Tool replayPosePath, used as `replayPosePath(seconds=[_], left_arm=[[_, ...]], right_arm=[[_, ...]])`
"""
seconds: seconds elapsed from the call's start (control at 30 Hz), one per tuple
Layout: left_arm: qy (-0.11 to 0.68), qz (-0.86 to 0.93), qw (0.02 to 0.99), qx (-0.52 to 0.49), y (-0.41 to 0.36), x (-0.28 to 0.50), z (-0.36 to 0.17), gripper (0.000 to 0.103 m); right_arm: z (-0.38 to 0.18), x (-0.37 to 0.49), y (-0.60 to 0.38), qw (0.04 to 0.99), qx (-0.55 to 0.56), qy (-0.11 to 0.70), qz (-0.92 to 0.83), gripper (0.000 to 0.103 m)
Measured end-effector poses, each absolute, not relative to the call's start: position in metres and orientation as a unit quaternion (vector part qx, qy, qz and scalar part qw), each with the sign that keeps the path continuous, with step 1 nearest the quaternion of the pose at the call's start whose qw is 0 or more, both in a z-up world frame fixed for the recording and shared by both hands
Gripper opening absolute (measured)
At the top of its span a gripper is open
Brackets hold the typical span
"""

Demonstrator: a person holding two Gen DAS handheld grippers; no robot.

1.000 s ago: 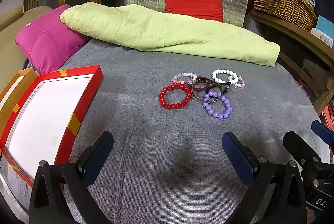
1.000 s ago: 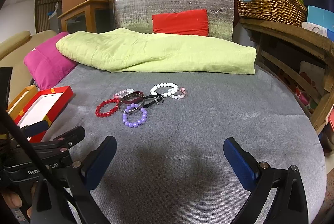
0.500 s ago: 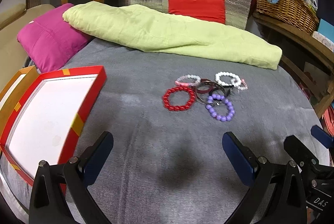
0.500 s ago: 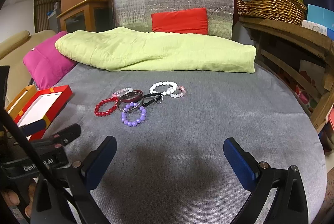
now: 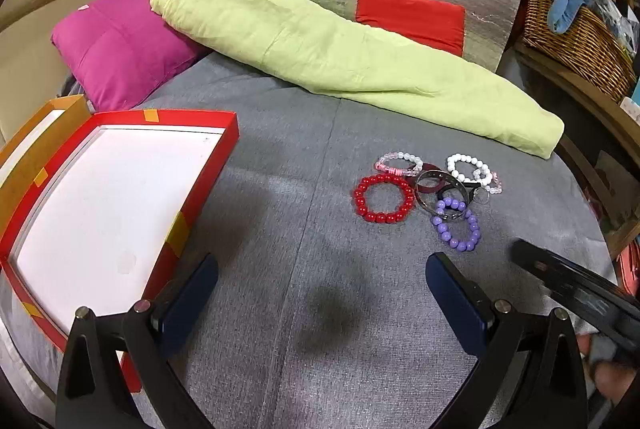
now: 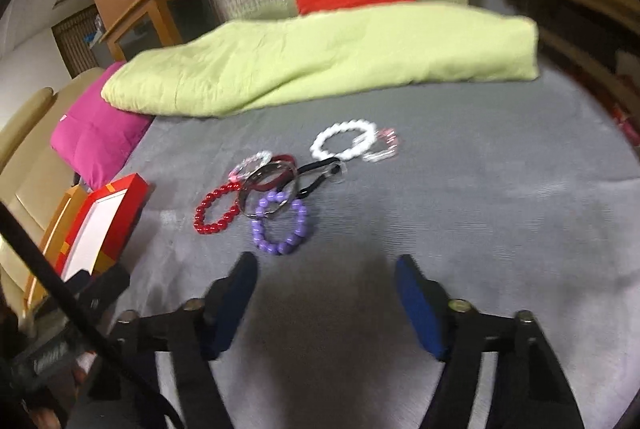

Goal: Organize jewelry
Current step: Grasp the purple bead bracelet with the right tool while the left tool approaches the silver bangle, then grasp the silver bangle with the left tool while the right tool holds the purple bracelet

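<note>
Blue-padded jaws of the right gripper (image 6: 326, 293) are closing on nothing, just short of the purple bracelet (image 6: 281, 227). Left gripper (image 5: 320, 293) hangs spread wide, empty, over grey cloth (image 5: 280, 229); bracelets cluster ahead, the red box (image 5: 192, 189) well apart at left.

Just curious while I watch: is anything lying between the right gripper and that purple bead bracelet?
Nothing visible: only bare grey fabric separates the right gripper, jaws closing and empty, from the purple bead bracelet.
</note>
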State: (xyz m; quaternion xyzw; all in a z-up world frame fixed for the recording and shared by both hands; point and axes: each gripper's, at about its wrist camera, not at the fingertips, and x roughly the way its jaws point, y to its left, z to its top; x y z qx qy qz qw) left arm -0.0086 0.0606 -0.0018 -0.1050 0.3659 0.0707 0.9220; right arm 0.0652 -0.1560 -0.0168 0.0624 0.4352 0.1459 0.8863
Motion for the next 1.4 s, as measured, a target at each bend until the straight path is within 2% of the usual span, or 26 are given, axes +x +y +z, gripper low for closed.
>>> replayPosePath(seconds=[0.23, 0.33, 0.37, 0.87, 1.17, 1.23, 1.27, 1.3, 1.37, 1.4], left_arm=[[0.367, 0.076, 0.920, -0.117, 0.067, -0.006, -0.001, 0.103], [0.367, 0.075, 0.920, -0.117, 0.067, -0.005, -0.001, 0.103], [0.367, 0.074, 0.920, -0.116, 0.067, -0.004, -0.001, 0.103], [0.398, 0.034, 0.913, -0.086, 0.017, 0.044, -0.016, 0.102], [0.422, -0.042, 0.902, -0.083, -0.011, 0.064, -0.025, 0.084], [0.433, -0.055, 0.896, -0.077, -0.017, 0.069, -0.029, 0.076], [0.440, -0.058, 0.893, -0.073, -0.021, 0.072, -0.032, 0.072], [0.452, -0.057, 0.888, -0.068, -0.023, 0.075, -0.037, 0.061], [0.453, -0.043, 0.889, -0.047, -0.027, 0.076, -0.040, 0.052], [0.450, -0.037, 0.892, -0.030, -0.031, 0.075, -0.039, 0.039]], right_arm=[[-0.038, 0.098, -0.125, 0.868, 0.020, 0.476, 0.137, 0.048], [-0.046, 0.106, -0.122, 0.863, -0.003, 0.492, 0.119, 0.023], [-0.045, 0.107, -0.124, 0.862, 0.003, 0.493, 0.120, 0.012], [-0.024, 0.063, -0.191, 0.879, 0.055, 0.457, 0.122, 0.010], [-0.016, 0.059, -0.188, 0.886, 0.014, 0.442, 0.136, 0.010], [-0.017, 0.058, -0.185, 0.885, 0.010, 0.445, 0.138, 0.010], [-0.019, 0.059, -0.184, 0.884, 0.008, 0.447, 0.138, 0.010], [-0.021, 0.059, -0.183, 0.883, 0.004, 0.449, 0.137, 0.010], [-0.022, 0.058, -0.181, 0.883, 0.001, 0.450, 0.138, 0.010], [-0.021, 0.058, -0.181, 0.883, 0.001, 0.449, 0.138, 0.010]])
